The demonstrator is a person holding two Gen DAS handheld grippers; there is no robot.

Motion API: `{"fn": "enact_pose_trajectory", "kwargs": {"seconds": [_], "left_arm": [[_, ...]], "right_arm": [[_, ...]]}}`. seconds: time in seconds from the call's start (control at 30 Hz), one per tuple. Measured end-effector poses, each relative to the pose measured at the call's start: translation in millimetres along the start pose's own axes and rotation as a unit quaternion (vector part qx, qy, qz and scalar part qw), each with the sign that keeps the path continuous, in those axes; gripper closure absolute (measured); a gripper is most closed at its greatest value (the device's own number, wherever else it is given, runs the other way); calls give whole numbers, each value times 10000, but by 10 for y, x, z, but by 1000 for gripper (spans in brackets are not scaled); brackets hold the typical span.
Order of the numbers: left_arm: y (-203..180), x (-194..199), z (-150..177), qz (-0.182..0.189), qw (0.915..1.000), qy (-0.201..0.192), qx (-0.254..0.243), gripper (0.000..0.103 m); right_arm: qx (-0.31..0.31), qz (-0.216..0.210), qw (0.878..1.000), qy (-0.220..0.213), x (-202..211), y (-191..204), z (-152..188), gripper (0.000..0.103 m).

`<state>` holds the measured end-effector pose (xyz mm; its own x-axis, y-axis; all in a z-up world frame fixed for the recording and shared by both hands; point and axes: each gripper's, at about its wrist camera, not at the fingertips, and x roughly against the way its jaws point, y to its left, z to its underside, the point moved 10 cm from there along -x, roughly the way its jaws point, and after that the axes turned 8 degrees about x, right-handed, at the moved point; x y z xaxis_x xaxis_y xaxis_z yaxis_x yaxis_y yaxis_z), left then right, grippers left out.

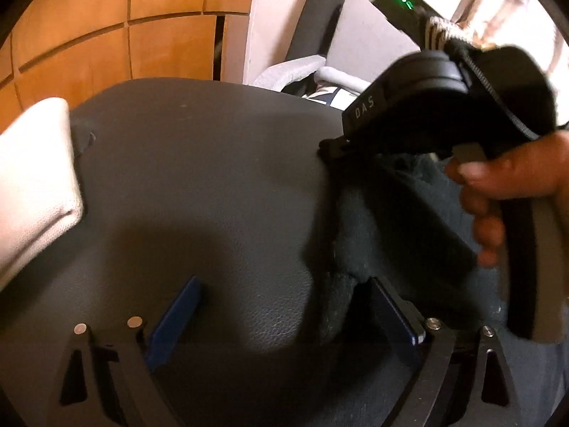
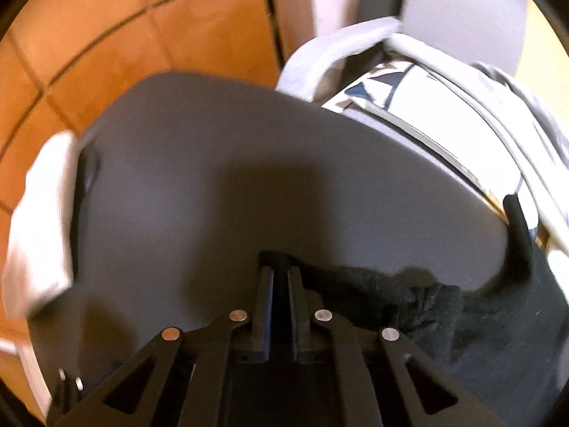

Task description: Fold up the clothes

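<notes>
Right tongs (image 2: 281,277) pinching dark fleecy garment (image 2: 409,302) edge on grey leather-textured surface (image 2: 231,178). Left tongs (image 1: 281,306) gaping wide beside cloth. Keeping 1 edge taut while drawing across.

The left tongs (image 1: 281,306) hang wide apart over a dark grey leather-like desk (image 1: 199,178), their blue-padded fingers (image 1: 177,316) spread, the right-hand finger touching a dark green garment (image 1: 387,220) heaped at the right. The right tongs (image 1: 332,149), held by a hand (image 1: 508,192), press their tip down onto the upper edge of that garment; whether they pinch it is hidden. A white cushion (image 1: 33,178) lies at the desk's left edge. Wooden panels (image 1: 117,25) stand behind.
</notes>
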<state>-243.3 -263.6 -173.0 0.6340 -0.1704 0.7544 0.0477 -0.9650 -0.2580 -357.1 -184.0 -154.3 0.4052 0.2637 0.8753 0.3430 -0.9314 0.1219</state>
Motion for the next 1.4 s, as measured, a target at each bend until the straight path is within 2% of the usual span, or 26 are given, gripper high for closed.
{"fn": "enact_pose_trajectory", "kwargs": {"seconds": [0.03, 0.17, 0.23, 0.27, 0.43, 0.53, 0.6, 0.67, 0.7, 0.77, 0.8, 0.83, 0.9, 1.07, 1.23, 1.27, 1.33, 1.4], "left_arm": [[4, -1, 6, -11, 10000, -6, 0, 9], [1, -6, 1, 5, 10000, -25, 0, 9], [20, 22, -12, 155, 9998, -50, 109, 9], [36, 45, -25, 283, 9994, -68, 204, 9], [268, 327, -132, 738, 9915, -192, 1050, 12], [50, 453, -230, 730, 9942, -266, 740, 12], [-279, 414, -269, 701, 9970, -228, 220, 12], [-491, 197, -371, 619, 9978, -99, -223, 12], [-521, 115, -349, 374, 9984, -23, -417, 12], [-380, -108, -252, -390, 9967, 237, -676, 20], [-267, -150, -180, -399, 9970, 402, -530, 20], [-220, -111, -135, -245, 9984, 403, -318, 20], [-31, -13, -87, -476, 9979, 335, -278, 17], [20, 183, -36, -436, 9968, 275, -619, 18], [-194, 295, -373, 450, 9988, 210, -40, 19], [-252, 246, -441, 477, 9985, 260, -42, 19], [-331, 89, -453, 240, 9983, 464, -266, 19], [-381, -81, -396, 11, 9961, 758, -457, 19]], "right_arm": [[-167, -80, 9998, -97, -2, -23, -9, 97], [-851, -488, 9933, -604, 212, -175, -28, 85], [-1220, -644, 9838, -1144, 550, -322, 21, 81], [-1255, -553, 9824, -1268, 678, -392, 128, 81], [-851, 560, 9878, -1178, 1073, -697, 945, 81], [-602, 1225, 9843, -1116, 1333, -880, 1429, 81], [-660, 1364, 9834, -999, 1344, -970, 1677, 81], [-745, 1381, 9823, -1022, 1333, -993, 1770, 81], [-782, 1384, 9816, -1057, 1331, -996, 1798, 81], [-857, 1389, 9801, -1125, 1327, -1003, 1853, 80], [-895, 1392, 9794, -1159, 1326, -1006, 1881, 79], [-892, 1425, 9787, -1180, 1343, -1003, 1898, 79], [-839, 1492, 9780, -1189, 1346, -982, 1893, 78], [-796, 1531, 9782, -1158, 1337, -1000, 1817, 78], [-1710, 722, 9705, -1537, 1608, -1018, 1858, 78], [-1839, 648, 9689, -1525, 1652, -1029, 1915, 78], [-2033, 660, 9663, -1433, 1733, -1057, 2059, 78], [-2319, 750, 9586, -1472, 1828, -1123, 2267, 78]]}}
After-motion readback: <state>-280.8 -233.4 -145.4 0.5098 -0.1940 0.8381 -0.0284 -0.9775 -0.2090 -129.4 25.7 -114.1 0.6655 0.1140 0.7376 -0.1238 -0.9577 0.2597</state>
